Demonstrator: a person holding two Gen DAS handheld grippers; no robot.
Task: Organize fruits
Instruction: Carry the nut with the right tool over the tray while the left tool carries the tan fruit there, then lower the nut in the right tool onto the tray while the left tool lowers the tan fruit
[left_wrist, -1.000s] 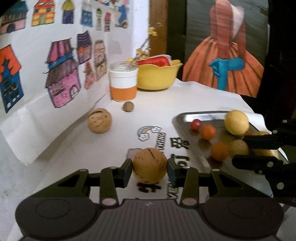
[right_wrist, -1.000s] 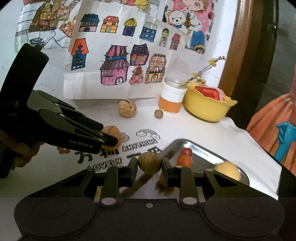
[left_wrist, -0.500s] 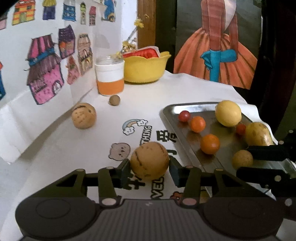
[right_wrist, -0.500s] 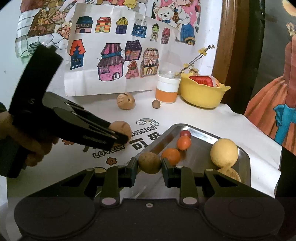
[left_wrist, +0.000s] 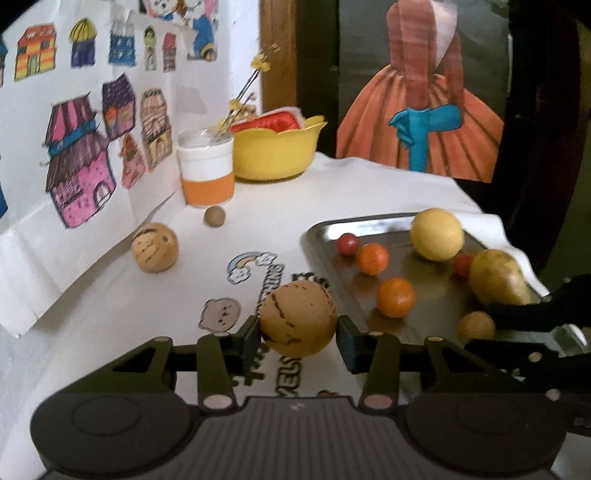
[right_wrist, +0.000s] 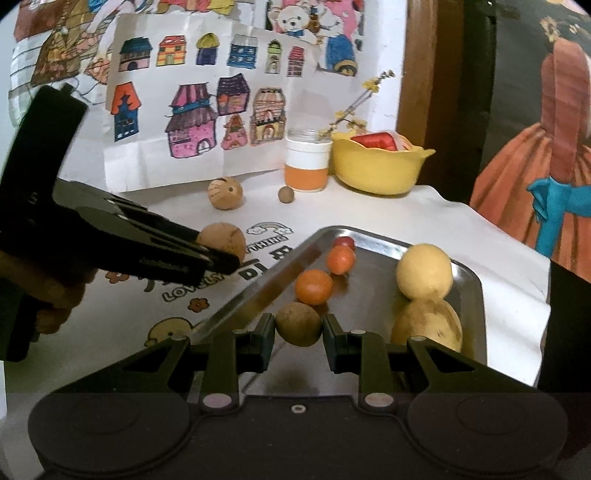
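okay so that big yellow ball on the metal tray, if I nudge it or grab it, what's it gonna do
The yellow ball looks round and smooth, so a nudge would probably send it rolling across the flat metal tray until the raised rim or the neighbouring potato-like fruit stops it. It is the widest fruit there, so a claw likely needs to open wide and may slip off its curve.

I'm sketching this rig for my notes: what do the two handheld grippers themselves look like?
Both are matte black plastic. Each wide body has a ribbed centre panel, two round discs, triangular cut-outs and pale rivets. The left gripper and right gripper end in blocky fingers. Faint white lettering marks one side.
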